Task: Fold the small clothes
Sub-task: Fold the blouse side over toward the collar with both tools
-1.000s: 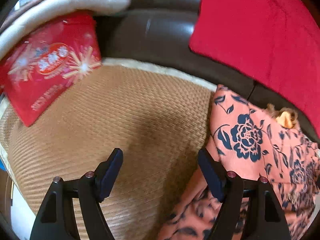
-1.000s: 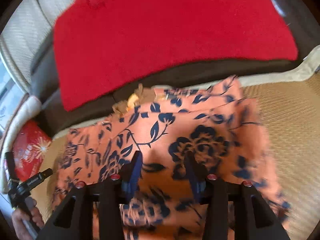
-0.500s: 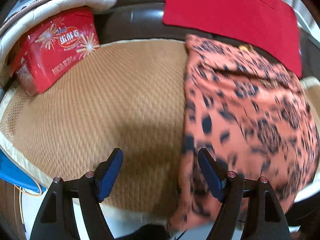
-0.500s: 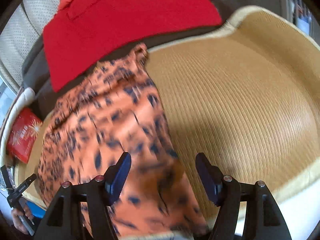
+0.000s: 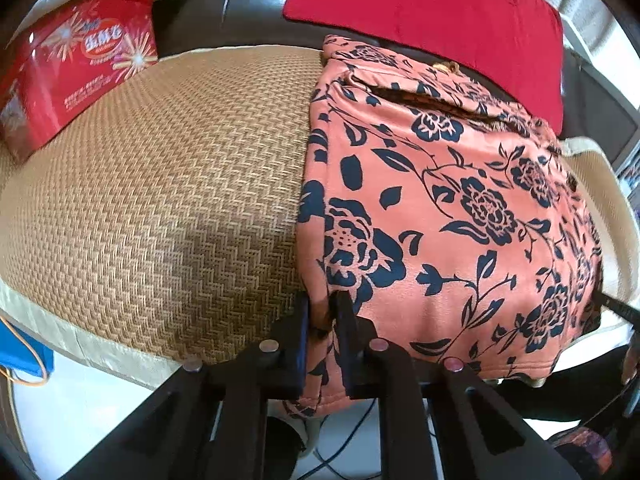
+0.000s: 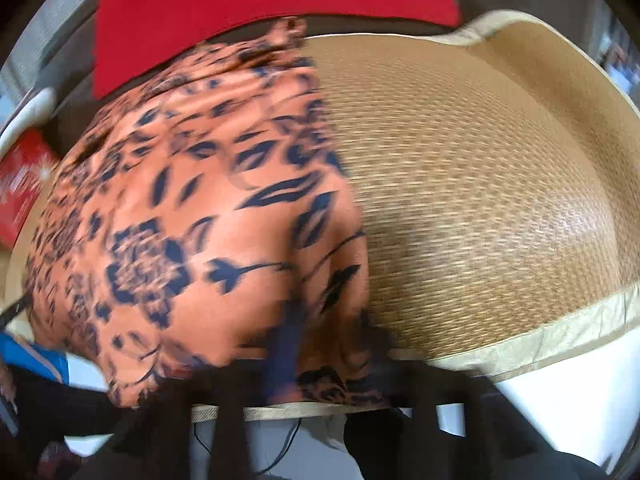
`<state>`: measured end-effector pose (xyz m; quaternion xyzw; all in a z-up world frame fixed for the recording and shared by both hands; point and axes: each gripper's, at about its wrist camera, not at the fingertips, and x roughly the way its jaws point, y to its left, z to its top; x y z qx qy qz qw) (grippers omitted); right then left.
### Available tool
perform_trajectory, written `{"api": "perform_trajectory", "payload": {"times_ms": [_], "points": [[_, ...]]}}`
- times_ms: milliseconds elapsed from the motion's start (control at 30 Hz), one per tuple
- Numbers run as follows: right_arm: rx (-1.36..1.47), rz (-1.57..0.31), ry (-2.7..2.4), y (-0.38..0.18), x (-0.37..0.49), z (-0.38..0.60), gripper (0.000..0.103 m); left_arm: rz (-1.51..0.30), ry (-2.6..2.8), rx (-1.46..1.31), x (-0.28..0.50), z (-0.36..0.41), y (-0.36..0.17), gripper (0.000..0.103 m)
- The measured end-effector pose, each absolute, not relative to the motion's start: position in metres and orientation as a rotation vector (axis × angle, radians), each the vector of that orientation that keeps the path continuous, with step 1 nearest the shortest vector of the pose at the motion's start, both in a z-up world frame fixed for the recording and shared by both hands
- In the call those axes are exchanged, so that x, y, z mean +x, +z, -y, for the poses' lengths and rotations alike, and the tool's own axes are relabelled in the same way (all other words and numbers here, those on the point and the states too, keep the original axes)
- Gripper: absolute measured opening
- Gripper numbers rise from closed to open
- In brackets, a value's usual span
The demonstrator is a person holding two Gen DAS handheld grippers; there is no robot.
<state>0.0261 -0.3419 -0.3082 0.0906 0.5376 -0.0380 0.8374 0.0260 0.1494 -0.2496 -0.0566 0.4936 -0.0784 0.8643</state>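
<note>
An orange garment with dark blue flowers lies spread on a woven straw mat, its near hem hanging over the front edge. My left gripper is shut on the garment's near left corner. In the right wrist view the same garment is blurred by motion. My right gripper sits at the garment's near right corner with cloth between its fingers, but blur hides how far the jaws are closed.
A red tin box stands at the mat's back left. A red cloth lies on the dark sofa back behind the garment. Bare mat lies right of the garment. Cables and white floor lie below the front edge.
Both grippers pulled back to the mat's front edge. The left gripper went from open to shut on the garment's near left corner. The right gripper's fingers narrowed around the near right corner.
</note>
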Motion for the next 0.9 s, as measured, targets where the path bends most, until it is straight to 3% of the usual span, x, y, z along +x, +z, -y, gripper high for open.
{"api": "perform_trajectory", "payload": {"times_ms": [67,133,167,233,267,300,333,533,567,667,700,733,767,833,900], "points": [[0.163,-1.132,-0.073,-0.305,0.025,0.332,0.015,-1.047,-0.161,-0.152,0.025,-0.154,-0.250,0.019],[0.226,-1.121,-0.036,-0.302,0.023,0.334,0.015,-1.069,-0.148,-0.174,0.025,-0.157,-0.251,0.062],[0.256,-1.115,-0.017,-0.300,0.021,0.336,0.014,-1.057,-0.134,-0.169,0.023,-0.157,-0.249,0.064],[0.308,-1.110,0.008,-0.295,0.018,0.340,0.014,-1.046,-0.155,-0.149,0.024,-0.153,-0.247,0.057],[0.344,-1.108,0.026,-0.293,0.017,0.343,0.013,-1.042,-0.174,-0.144,0.024,-0.151,-0.246,0.045],[0.366,-1.103,0.039,-0.289,0.015,0.346,0.013,-1.051,-0.192,-0.130,0.025,-0.146,-0.246,0.010],[0.385,-1.096,0.054,-0.286,0.014,0.348,0.013,-1.059,-0.195,-0.109,0.026,-0.143,-0.247,0.007],[0.400,-1.153,0.062,-0.290,0.009,0.355,0.016,-1.047,-0.254,-0.122,0.027,-0.140,-0.241,0.007],[0.426,-1.171,0.060,-0.294,0.008,0.360,0.016,-1.053,-0.257,-0.116,0.027,-0.138,-0.241,0.011],[0.491,-1.208,0.062,-0.304,0.012,0.370,0.019,-1.095,-0.279,-0.096,0.028,-0.131,-0.247,0.055],[0.487,-1.213,0.059,-0.306,0.014,0.371,0.023,-1.102,-0.286,-0.086,0.025,-0.128,-0.248,0.056],[0.478,-1.226,0.053,-0.308,0.014,0.371,0.038,-1.117,-0.288,-0.061,0.026,-0.124,-0.252,0.055],[0.471,-1.242,0.048,-0.311,0.015,0.371,0.061,-1.116,-0.283,-0.049,0.024,-0.123,-0.252,0.051],[0.484,-1.248,0.065,-0.317,0.015,0.370,0.064,-1.120,-0.277,-0.051,0.023,-0.123,-0.252,0.010],[0.404,-1.258,0.062,-0.315,0.015,0.364,0.053,-1.140,-0.287,-0.095,0.028,-0.125,-0.255,0.009]]}}
